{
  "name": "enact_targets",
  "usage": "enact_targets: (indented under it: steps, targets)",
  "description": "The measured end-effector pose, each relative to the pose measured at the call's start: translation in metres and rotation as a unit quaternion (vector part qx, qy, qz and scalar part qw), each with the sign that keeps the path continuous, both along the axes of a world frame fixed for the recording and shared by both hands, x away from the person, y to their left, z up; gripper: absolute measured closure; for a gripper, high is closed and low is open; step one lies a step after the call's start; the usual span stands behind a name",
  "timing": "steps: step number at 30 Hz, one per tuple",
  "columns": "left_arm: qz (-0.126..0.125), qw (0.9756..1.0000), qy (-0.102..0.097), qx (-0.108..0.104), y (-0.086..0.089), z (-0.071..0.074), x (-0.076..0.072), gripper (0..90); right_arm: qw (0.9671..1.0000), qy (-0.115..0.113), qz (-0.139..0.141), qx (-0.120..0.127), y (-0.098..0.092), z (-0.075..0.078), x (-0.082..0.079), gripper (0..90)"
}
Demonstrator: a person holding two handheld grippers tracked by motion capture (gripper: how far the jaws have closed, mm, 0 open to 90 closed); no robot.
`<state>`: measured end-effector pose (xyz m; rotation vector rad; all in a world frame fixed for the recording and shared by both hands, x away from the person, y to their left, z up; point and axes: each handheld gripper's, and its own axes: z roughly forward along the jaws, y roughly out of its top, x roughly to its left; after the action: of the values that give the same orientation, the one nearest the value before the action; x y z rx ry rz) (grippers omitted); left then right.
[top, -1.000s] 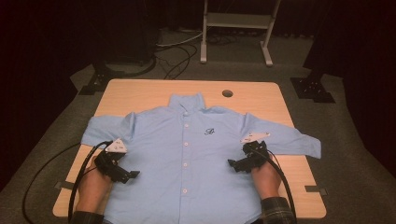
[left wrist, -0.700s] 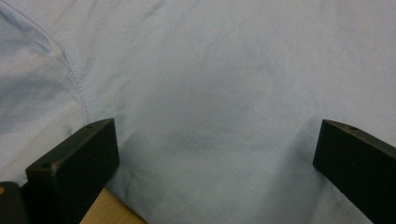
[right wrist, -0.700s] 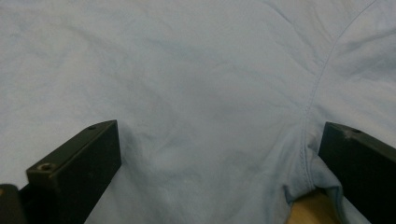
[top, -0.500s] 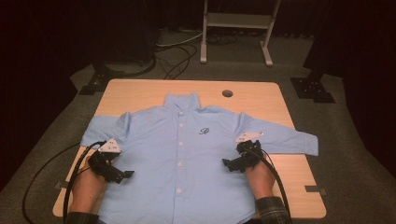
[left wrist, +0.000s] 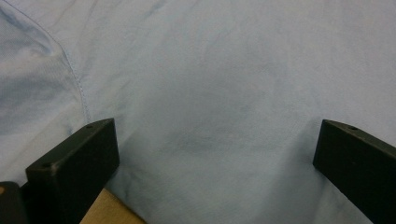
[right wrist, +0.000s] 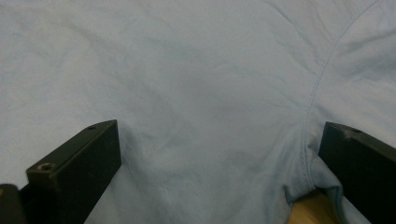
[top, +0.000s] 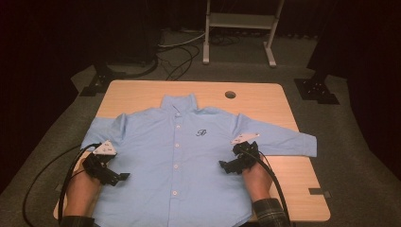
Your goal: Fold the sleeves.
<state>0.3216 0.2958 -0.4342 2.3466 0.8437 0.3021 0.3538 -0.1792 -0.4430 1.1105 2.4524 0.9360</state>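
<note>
A light blue button-up shirt (top: 184,161) lies flat and face up on the wooden table (top: 265,101), collar at the far side, sleeves spread. My left gripper (top: 117,177) rests on the shirt's left side below the sleeve, jaws wide open over the cloth (left wrist: 215,116) with a side seam near its left jaw. My right gripper (top: 227,166) sits on the shirt's right side near the armpit, open too. In the right gripper view the armpit seam (right wrist: 313,102) runs by its right jaw, and nothing is pinched.
The table has a round cable hole (top: 230,94) at the far middle. Bare wood shows at the near right (top: 302,189). A white metal stand (top: 239,21) and cables (top: 175,52) lie on the floor beyond the table.
Both grippers have slid toward me along the shirt's sides, the left one further. The shirt has barely shifted.
</note>
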Motion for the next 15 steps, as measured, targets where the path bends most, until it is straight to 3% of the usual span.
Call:
enact_targets:
  steps: [15]
  targets:
    - [0.004,0.9999,0.001,-0.010,0.018,0.000,-0.001,0.0,1.0000,-0.001,0.003,0.000,0.015,0.000,-0.001,0.0]
